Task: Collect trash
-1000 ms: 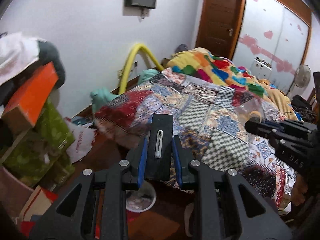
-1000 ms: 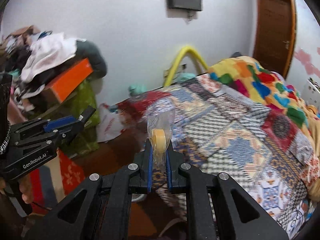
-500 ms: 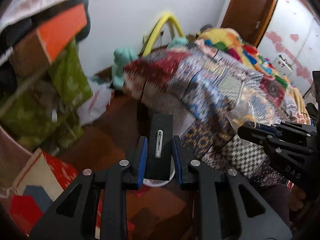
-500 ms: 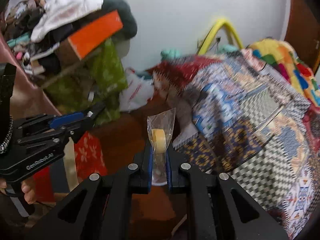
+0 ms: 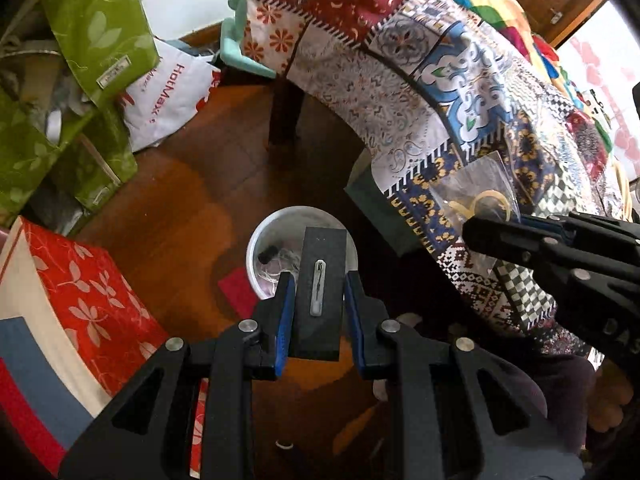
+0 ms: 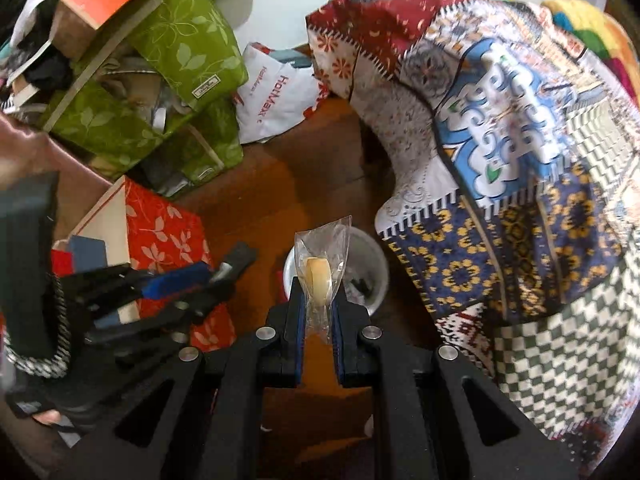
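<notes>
Left wrist view: green leaf-print bags (image 5: 80, 36), a red box (image 5: 80, 292) and a white shopping bag (image 5: 168, 96) crowd the floor at left. The left claw (image 5: 318, 300) grips a black block (image 5: 320, 292) above a white bin (image 5: 260, 248). The patchwork quilt (image 5: 440, 80) overhangs just right of it. The right claw (image 6: 318, 312) pinches a clear packet (image 6: 320, 264) holding a yellow roll, over the same bin.

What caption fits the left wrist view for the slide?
Left gripper clamps a black block over the white bin on the floor; right gripper holds a clear bag nearby.
</notes>
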The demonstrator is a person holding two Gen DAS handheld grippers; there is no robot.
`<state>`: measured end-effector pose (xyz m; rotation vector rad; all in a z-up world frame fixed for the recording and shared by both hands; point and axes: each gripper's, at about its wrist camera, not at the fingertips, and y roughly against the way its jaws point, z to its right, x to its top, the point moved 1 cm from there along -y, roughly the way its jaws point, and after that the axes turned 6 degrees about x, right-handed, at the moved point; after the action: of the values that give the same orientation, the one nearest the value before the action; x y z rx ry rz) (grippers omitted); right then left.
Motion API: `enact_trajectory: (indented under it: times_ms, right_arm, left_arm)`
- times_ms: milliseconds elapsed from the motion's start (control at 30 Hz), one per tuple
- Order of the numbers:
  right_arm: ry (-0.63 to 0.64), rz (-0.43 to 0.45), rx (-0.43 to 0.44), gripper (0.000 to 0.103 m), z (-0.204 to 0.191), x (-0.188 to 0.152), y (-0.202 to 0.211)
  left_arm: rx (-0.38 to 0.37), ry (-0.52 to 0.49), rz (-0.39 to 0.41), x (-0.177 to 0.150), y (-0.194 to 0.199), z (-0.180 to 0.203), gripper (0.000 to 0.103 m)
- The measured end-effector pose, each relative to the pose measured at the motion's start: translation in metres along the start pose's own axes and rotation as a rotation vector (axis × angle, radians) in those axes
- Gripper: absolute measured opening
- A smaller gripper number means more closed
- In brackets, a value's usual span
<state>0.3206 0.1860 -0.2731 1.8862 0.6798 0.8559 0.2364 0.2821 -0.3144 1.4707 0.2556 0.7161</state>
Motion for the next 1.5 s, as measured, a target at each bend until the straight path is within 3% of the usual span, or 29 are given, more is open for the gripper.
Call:
enact_trajectory:
  times_ms: [167,333,567,700,933,1100,1300,1500]
  right_arm:
    - [-0.008,0.039,0.057,0.012,0.004,0.014,0.001]
    - [-0.045,0.045,0.067,0.046,0.01,0.021,0.0]
    - [-0.051,0.075,0.043,0.046,0.013,0.012,0.018]
    - [-0.031,0.151,-0.017,0.046,0.008,-0.005,0.054]
    - [-0.017,0.348,-0.142,0.046,-0.009,-0.048,0.142]
    - [-0.02,0.534,-0.263,0.046,-0.031,-0.098,0.219]
    - [-0.073,0.753,-0.353,0.046,-0.059,-0.167,0.293]
    - [-0.104,0.926,-0.456,0.046,-0.096,-0.223,0.335]
  left_arm:
    - [-0.018,0.012,0.017,0.021,-0.002,0.003,0.024]
    - [0.013,0.017,0.018,0.032,-0.001,0.003,0.032]
    - [0.043,-0.002,0.048,0.023,0.017,0.0,0.032]
    - [0.035,-0.017,0.105,0.014,0.049,0.004,0.032]
    - [0.037,-0.127,0.288,-0.009,0.138,0.036,0.032]
    - [-0.008,-0.218,0.46,-0.036,0.217,0.069,0.032]
    - [-0.091,-0.317,0.677,-0.093,0.306,0.104,0.041]
    - [-0.19,-0.362,0.82,-0.152,0.366,0.12,0.042]
